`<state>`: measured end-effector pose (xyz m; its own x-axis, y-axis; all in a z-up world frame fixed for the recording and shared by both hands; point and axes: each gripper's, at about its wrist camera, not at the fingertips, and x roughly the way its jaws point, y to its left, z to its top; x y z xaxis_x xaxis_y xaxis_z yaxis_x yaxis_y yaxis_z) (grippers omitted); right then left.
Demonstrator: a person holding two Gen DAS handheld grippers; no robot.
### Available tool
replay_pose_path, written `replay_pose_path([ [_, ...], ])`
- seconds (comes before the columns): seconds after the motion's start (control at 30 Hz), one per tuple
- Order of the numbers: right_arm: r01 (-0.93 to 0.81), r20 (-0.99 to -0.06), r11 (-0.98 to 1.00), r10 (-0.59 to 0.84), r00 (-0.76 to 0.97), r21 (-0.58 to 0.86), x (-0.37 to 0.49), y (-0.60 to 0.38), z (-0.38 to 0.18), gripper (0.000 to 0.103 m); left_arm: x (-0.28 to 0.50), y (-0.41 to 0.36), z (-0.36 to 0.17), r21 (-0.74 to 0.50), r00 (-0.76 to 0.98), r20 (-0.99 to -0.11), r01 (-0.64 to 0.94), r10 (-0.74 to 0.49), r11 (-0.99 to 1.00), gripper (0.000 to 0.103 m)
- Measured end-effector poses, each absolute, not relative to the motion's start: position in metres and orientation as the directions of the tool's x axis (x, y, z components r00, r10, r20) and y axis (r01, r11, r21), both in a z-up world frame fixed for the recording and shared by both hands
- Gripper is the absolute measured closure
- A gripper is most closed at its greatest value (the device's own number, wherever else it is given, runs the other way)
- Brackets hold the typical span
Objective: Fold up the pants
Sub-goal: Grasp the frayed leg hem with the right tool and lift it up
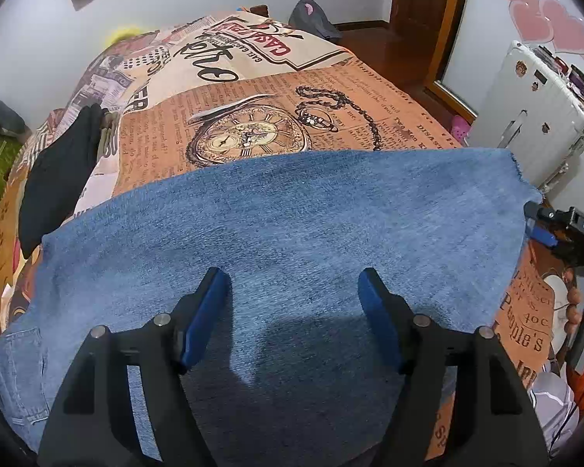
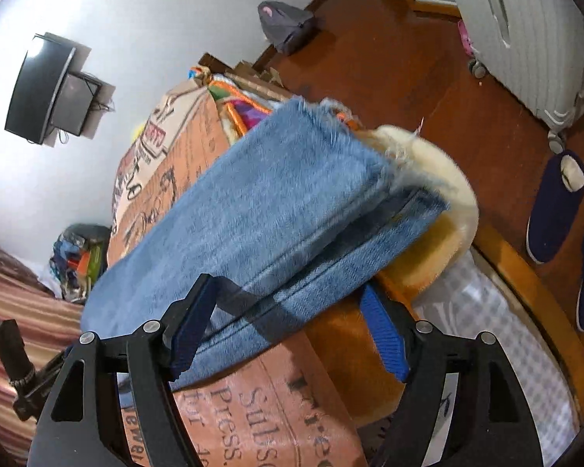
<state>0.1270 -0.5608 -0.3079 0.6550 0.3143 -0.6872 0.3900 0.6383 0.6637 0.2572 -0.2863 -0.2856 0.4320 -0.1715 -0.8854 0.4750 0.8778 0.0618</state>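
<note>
**Jeans folded flat on bedspread — both grippers open**

My left gripper [image 1: 294,288] hovers over the blue jeans [image 1: 284,225], fingers spread wide, nothing between them; the denim lies flat across the newspaper-print bedspread [image 1: 331,93], frayed hem toward the white suitcase [image 1: 533,116]; a black garment [image 1: 58,171] sits just beside the jeans' far left edge. My right gripper [image 2: 288,303] is at the jeans' [image 2: 253,210] hem end — fingers apart; the stacked denim edge lies between them, the pads not pressing on it; blue slippers [image 2: 556,206] rest on the wooden floor [image 2: 408,78].
</note>
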Motion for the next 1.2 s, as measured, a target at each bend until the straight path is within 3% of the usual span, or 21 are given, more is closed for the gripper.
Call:
replay_pose_path([
  [0.33,0.402,-0.697,0.651,0.281,0.659,0.643,0.150,-0.563,-0.309,0.030,0.255,-0.293,-0.288,0.083,0.449,-0.879,0.478,-0.162,0.874,0.030],
  [0.47,0.404,-0.710,0.678,0.252,0.657,0.615,0.157,-0.564,-0.309,0.043,0.255,-0.292,-0.288,0.079,0.445,-0.880,0.483,-0.167,0.872,0.030],
  [0.6,0.406,-0.700,0.690,0.206,0.683,0.599,0.152,-0.572,-0.301,0.077,0.254,-0.292,-0.287,0.078,0.449,-0.877,0.487,-0.173,0.870,0.030],
  [0.67,0.389,-0.684,0.702,0.191,0.704,0.596,0.149,-0.573,-0.293,0.082,0.254,-0.290,-0.286,0.069,0.446,-0.876,0.491,-0.183,0.869,0.030],
  [0.93,0.289,-0.620,0.804,0.123,0.775,0.520,0.151,-0.556,-0.229,0.089,0.256,-0.272,-0.270,-0.053,0.407,-0.867,0.495,-0.286,0.867,0.031],
  [1.2,0.094,-0.497,0.900,0.145,0.855,0.425,0.167,-0.503,-0.138,0.093,0.240,-0.231,-0.235,-0.034,0.513,-0.803,0.471,-0.305,0.882,0.031],
])
